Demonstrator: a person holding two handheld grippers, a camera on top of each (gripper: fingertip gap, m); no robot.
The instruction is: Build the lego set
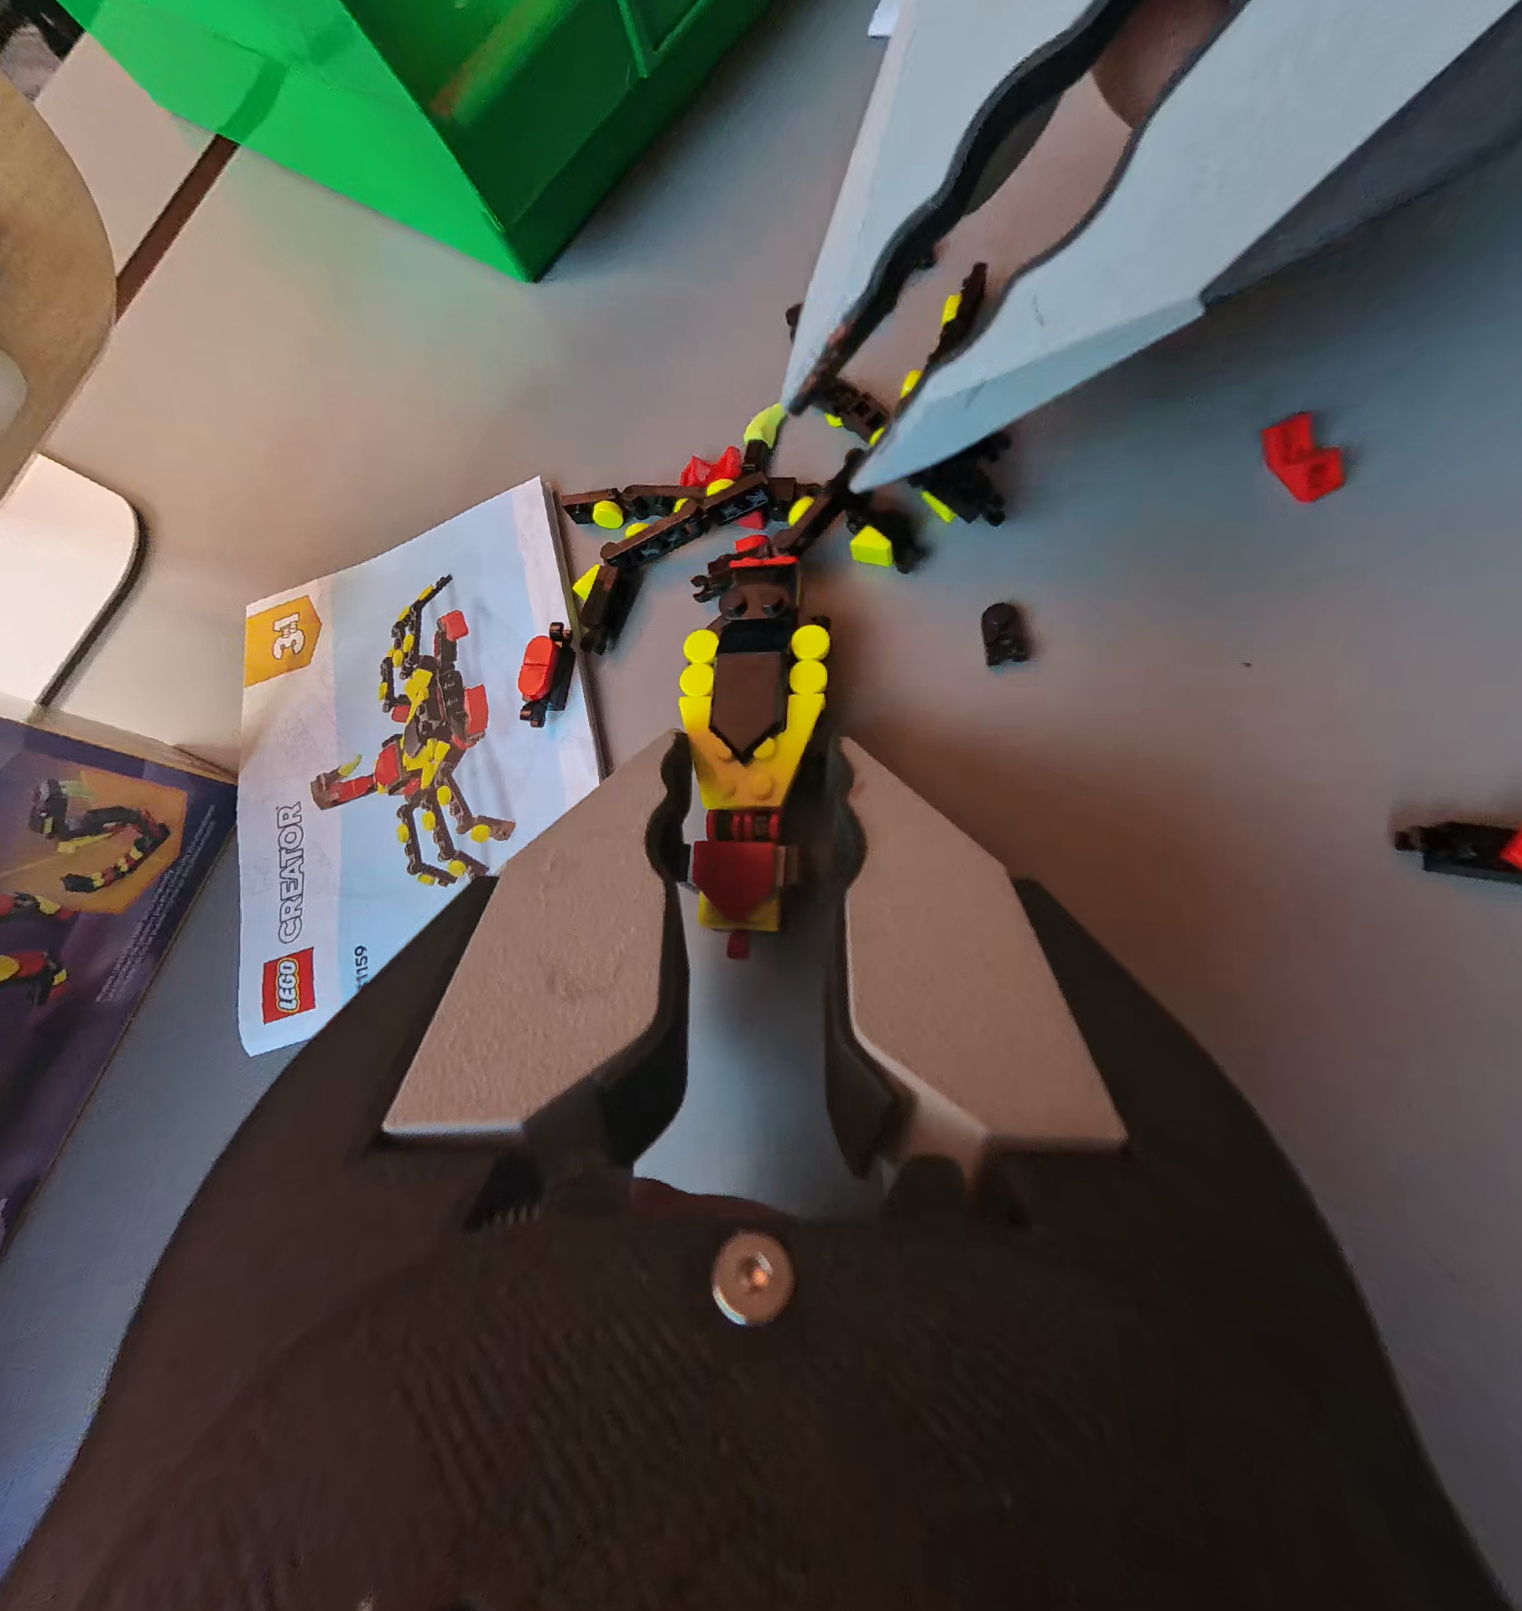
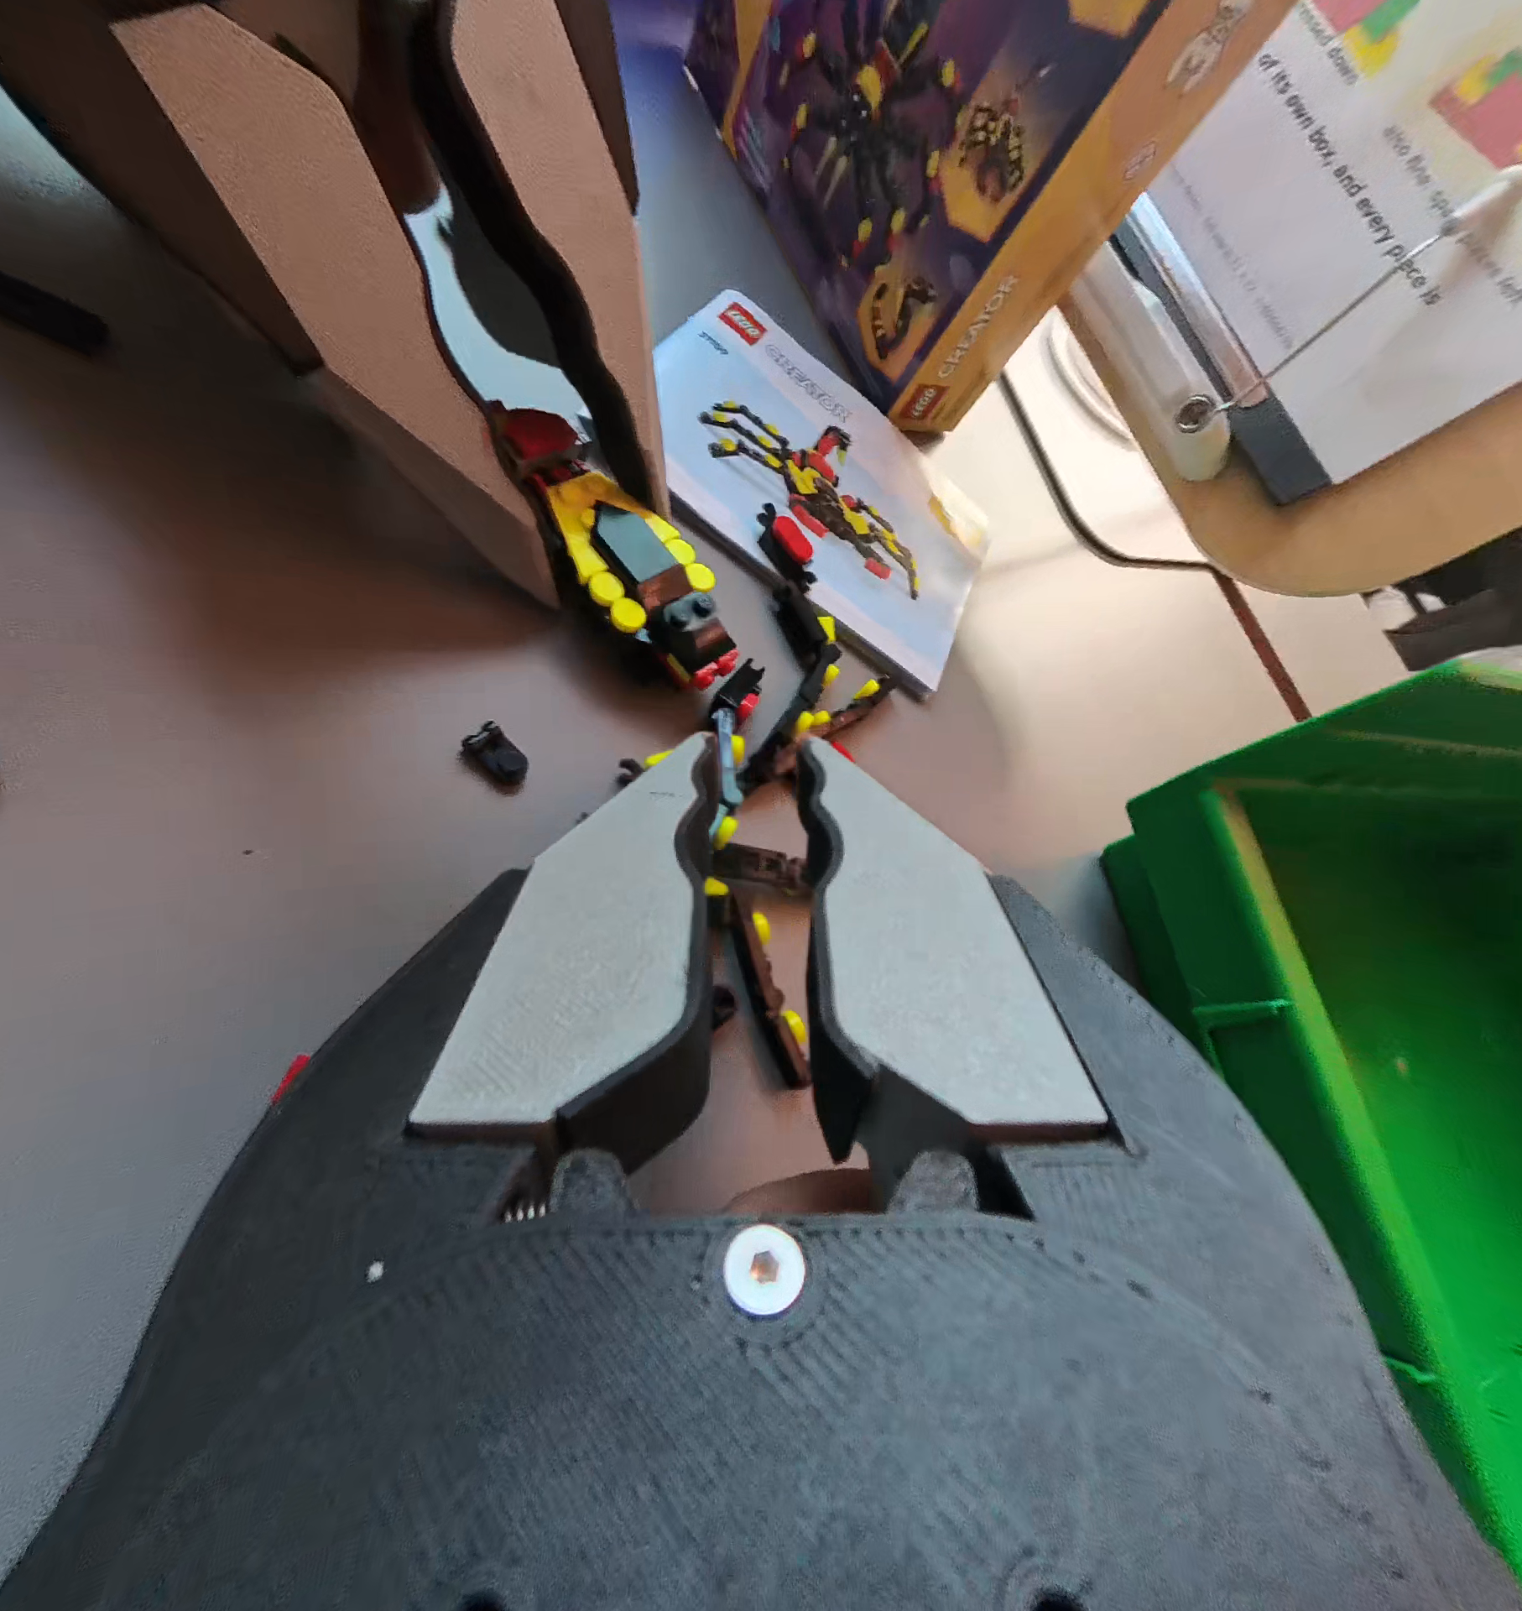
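Note:
My left gripper [image 1: 756, 750] is shut on a brick-built body [image 1: 753, 697] of yellow, dark brown and red. Its pads press on the body's red and yellow rear part, and the front end sticks out ahead of the fingertips. The right wrist view shows the same grasp, with the body [image 2: 644, 575] low over the grey table [image 1: 1176, 959]. My right gripper [image 2: 753, 744] stands over a cluster of dark legs with yellow studs [image 2: 810, 697]. A brown leg piece [image 2: 757, 863] spans between its pads. In the left wrist view it [image 1: 827, 445] comes in from the upper right onto the same legs [image 1: 696, 514].
A green bin [image 1: 478, 131] [image 2: 1350, 959] stands beside the legs. A building booklet [image 1: 374, 785] and a purple box [image 1: 60, 915] lie to the left. Loose pieces lie around: a red one [image 1: 1302, 458], a small dark one [image 1: 1006, 632] and a black-and-red one [image 1: 1490, 850]. There is about 6 cm between the tips of the two grippers.

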